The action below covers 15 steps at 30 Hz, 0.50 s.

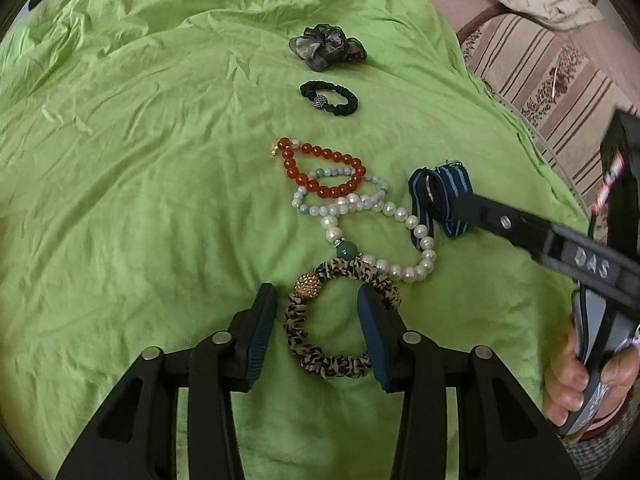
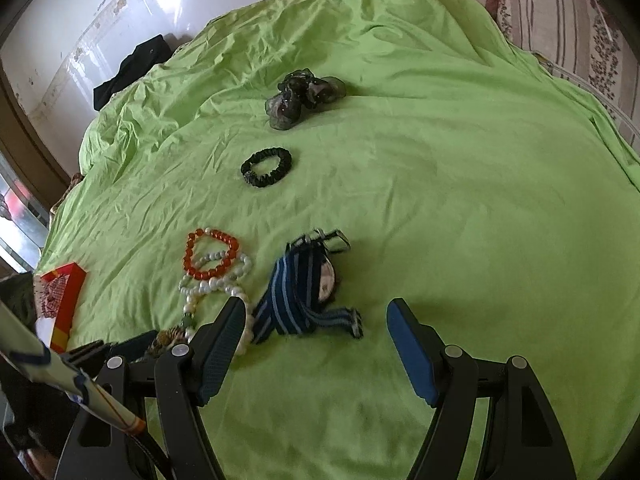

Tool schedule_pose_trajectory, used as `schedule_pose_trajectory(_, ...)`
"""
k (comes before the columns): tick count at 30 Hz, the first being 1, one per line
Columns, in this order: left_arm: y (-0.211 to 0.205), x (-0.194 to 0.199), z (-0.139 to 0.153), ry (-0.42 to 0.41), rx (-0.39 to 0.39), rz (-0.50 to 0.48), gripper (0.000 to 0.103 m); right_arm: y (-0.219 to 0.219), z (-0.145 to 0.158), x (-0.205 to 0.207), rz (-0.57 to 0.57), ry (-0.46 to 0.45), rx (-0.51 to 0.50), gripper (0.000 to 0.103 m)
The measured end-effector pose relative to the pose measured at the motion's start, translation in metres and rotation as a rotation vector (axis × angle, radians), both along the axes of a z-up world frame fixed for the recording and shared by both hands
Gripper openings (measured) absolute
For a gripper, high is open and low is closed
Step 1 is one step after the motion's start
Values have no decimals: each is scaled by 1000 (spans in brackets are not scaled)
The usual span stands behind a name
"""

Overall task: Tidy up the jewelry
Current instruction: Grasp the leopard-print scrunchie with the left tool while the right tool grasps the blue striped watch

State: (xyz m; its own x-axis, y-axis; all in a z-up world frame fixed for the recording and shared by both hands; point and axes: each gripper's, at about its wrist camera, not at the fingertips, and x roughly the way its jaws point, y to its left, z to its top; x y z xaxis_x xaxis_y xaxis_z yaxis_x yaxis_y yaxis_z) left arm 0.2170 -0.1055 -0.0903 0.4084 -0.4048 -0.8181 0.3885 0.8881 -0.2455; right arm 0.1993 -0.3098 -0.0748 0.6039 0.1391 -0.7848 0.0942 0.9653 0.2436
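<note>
**Jewelry spread on green sheet; both grippers open**

A leopard-print scrunchie [image 1: 336, 320] is seen nearest the left gripper [image 1: 318, 332], lying flat on the green bedsheet [image 1: 120, 200]. It is judged soft, light and compressible, best pinched across its fabric band, away from the gold bead. The left fingers are spread wide and released; the inner one is set inside the ring, the band's left side lying between the two.

A blue striped watch strap [image 2: 296, 296] is crumpled just ahead of the right gripper [image 2: 316, 344]: limp, with a stiff buckle. The right fingers are released, holding nothing. The pearl necklace [image 1: 404, 240], red bead bracelet [image 1: 320, 172] and pale bead bracelet [image 1: 344, 196] overlap; snagging is judged likely.
</note>
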Motion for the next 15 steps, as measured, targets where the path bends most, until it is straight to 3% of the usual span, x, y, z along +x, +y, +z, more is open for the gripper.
schedule_pose_trajectory(3,0,-3,-1,-23,14,6,33,5,-3,7,2,-1,-26,75)
schedule_pose_trajectory(4,0,-4,-2,-30,14,9,33,7,-3,9,2,0,-34,70)
schedule_pose_trajectory(7,-2,-6,-2,-47,31,12,29,8,-7,10,5,8,-47,42)
schedule_pose_trajectory(8,-3,-6,-2,-52,41,12,22,8,-8,9,8,5,-42,27)
schedule_pose_trajectory(9,-4,-6,-2,-56,49,12,17,8,-6,8,10,-2,-38,22)
schedule_pose_trajectory(10,-4,-7,-2,-55,51,11,11,8,-4,6,9,-8,-44,21)
schedule_pose_trajectory(15,-2,-17,7,-64,51,17,10,6,11,-5,8,-32,-44,21)
